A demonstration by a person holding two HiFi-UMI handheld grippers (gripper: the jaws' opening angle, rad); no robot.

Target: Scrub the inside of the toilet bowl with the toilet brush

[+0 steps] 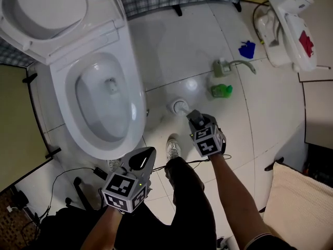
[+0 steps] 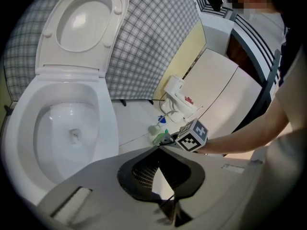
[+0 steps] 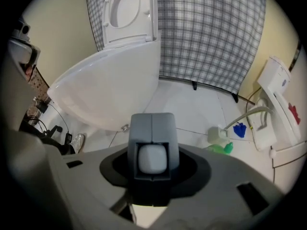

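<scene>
The white toilet [image 1: 136, 104] stands at the left with its lid up and its bowl [image 1: 101, 105] open; it also shows in the left gripper view [image 2: 67, 128] and the right gripper view [image 3: 110, 90]. A round white brush holder [image 1: 180, 107] sits on the tiles right of the bowl. My right gripper [image 1: 196, 120] hangs just above it. Its grey jaws [image 3: 152, 121] are shut on the white end of the toilet brush handle [image 3: 152, 158]. My left gripper [image 1: 141, 159] hovers near the bowl's front rim, its jaws [image 2: 159, 147] together with nothing in them.
A green bottle [image 1: 221, 90], a spray bottle [image 1: 223, 66] and a blue item [image 1: 247, 49] lie on the floor to the right. A white appliance [image 1: 289, 25] stands far right. Cables [image 1: 78, 184] trail at the left; a shoe [image 1: 173, 148] is below the holder.
</scene>
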